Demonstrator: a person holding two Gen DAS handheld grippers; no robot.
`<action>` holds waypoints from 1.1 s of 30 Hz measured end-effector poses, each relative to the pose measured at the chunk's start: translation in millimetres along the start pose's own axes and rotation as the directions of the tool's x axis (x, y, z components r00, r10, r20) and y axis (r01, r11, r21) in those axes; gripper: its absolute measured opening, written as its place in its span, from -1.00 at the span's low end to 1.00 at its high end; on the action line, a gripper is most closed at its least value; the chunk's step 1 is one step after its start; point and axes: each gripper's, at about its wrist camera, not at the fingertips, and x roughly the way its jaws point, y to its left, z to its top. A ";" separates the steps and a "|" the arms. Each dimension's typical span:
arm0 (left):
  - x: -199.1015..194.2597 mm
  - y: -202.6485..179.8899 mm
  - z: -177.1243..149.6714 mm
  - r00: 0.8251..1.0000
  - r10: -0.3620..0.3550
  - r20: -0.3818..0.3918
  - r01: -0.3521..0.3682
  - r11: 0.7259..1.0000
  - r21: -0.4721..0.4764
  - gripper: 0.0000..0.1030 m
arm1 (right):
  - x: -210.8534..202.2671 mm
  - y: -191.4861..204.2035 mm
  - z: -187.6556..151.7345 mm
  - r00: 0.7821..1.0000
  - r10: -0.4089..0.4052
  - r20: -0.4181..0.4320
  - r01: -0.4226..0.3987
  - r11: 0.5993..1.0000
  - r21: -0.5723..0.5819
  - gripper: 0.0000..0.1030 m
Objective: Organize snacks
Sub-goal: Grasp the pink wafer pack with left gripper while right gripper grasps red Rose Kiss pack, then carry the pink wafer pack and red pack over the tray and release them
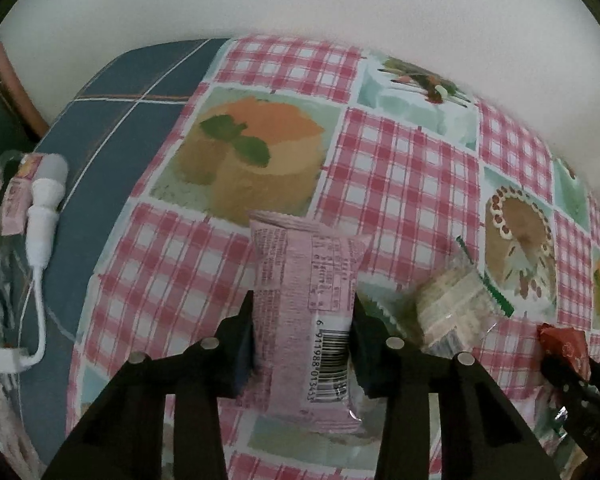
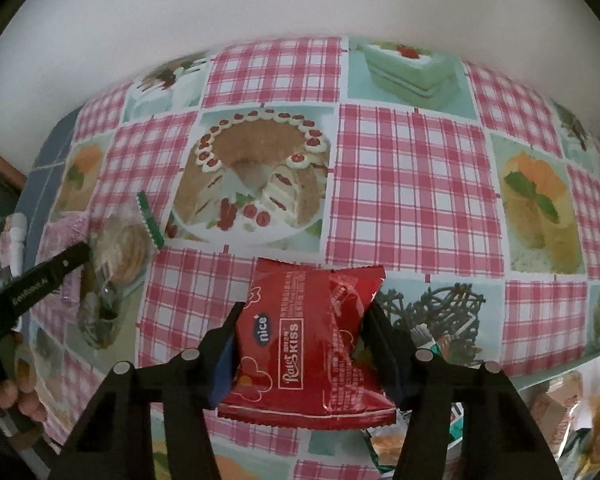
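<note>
pale wall behind; the tabletop (image 1: pixel 400 184) carries a red-and-white checked oilcloth printed with cake pictures, laid over a dark blue plaid cloth (image 1: pixel 112 128) that shows at the left edge.

left hand-held gripper (image 1: pixel 304 320): fingers pressed against both long sides of a pink rectangular foil snack packet (image 1: pixel 300 300), printed back and barcode facing the camera. the packet points away along the fingers, over the checked cloth; whether its far end rests on the cloth cannot be told.

right hand-held gripper (image 2: pixel 304 320): fingers pinching a red foil snack packet with white "nice" and "kiss" lettering (image 2: pixel 308 340), creased where the pads press in, held above the cloth.

between the two grippers, a clear plastic packet of round pale crackers with a green serrated edge (image 2: pixel 120 248) lies on the tabletop, just beside the left hand-held gripper's finger (touching or not cannot be told).

at the far left, on the blue cloth: a white cable with a cylindrical plug (image 1: pixel 44 216), and a small pink packet (image 1: pixel 14 196) beside it.

lower right corner of the right wrist view: further snack packets (image 2: pixel 560 412), blurred.
</note>
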 end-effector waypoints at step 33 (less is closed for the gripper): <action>-166.0 -80.9 -135.2 0.976 -0.163 0.147 0.180 0.977 -0.112 -0.20 | -163.1 -64.2 -144.2 0.963 0.078 0.259 -0.104 0.990 0.090 0.15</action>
